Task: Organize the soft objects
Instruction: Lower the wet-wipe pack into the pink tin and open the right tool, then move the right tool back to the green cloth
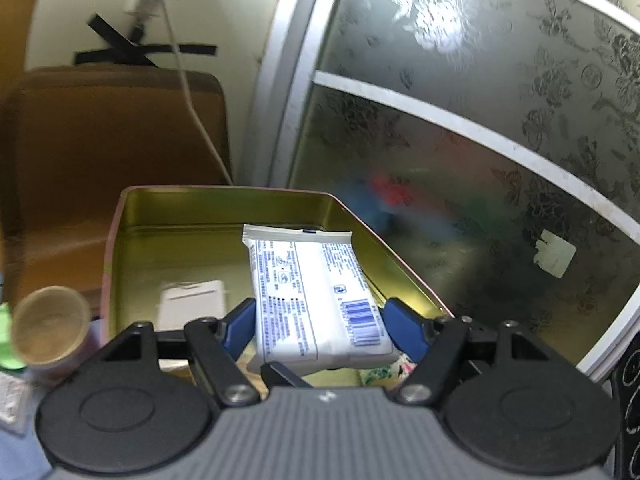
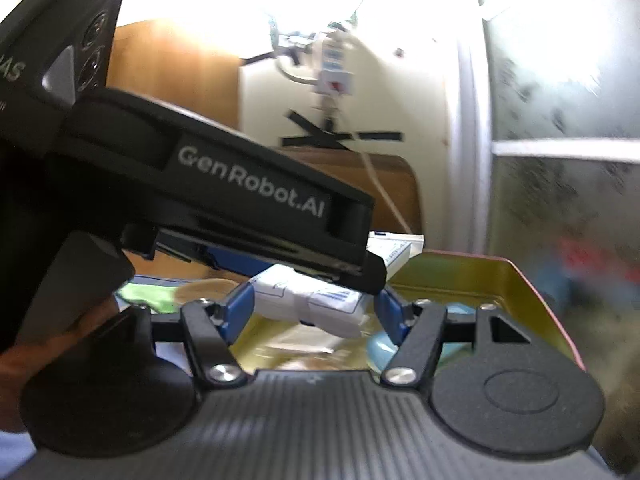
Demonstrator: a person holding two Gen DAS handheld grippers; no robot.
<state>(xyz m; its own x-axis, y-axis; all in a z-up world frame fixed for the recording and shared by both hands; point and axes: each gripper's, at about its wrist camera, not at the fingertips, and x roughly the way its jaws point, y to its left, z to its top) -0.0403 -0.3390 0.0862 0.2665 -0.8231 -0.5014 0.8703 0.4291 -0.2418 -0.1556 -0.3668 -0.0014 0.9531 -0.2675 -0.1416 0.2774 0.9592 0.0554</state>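
Above the gold tin (image 1: 132, 216), the left tongs (image 1: 320, 326) clamp a white tissue pack (image 1: 316, 296) between blue pads; the right tongs (image 2: 312, 314) hover nearby, apart, holding nothing.

In the right wrist view, the left gripper's body (image 2: 208, 184) hides most of the tissue pack (image 2: 320, 304). Coloured shapes behind the patterned glass door (image 1: 480, 128) stay blurred beyond telling.
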